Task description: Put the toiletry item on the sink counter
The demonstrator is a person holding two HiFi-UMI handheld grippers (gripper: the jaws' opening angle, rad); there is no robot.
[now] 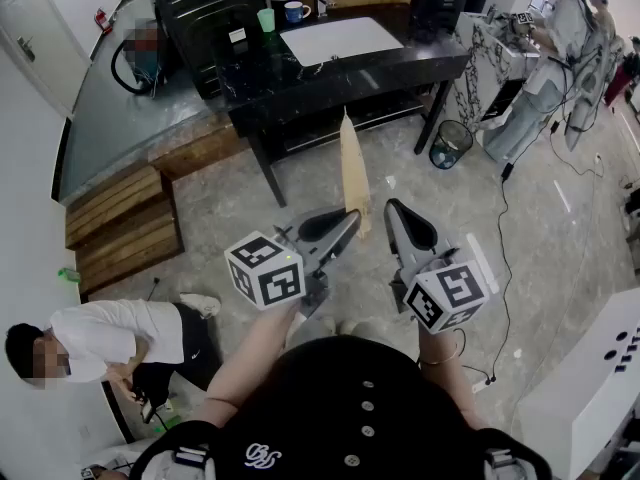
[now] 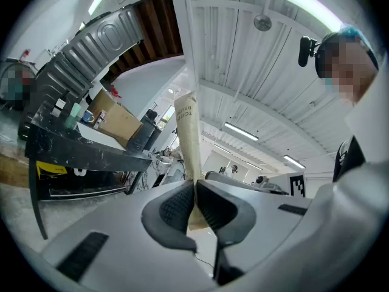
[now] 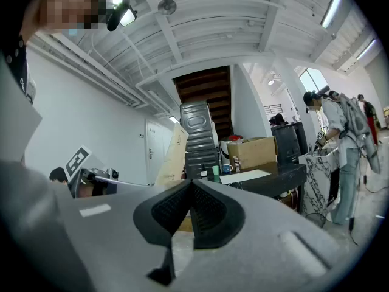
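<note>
my left tool (image 2: 193, 187) clamps packet (image 2: 187, 132) by its lower end, long axis pointing ahead | right tool (image 3: 189, 190) jaws together, empty, beside it | black bench (image 1: 420, 63) ahead

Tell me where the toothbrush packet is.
Head view, centre: the toothbrush packet stands pinched in the left gripper, beside the right gripper, short of the black table.
</note>
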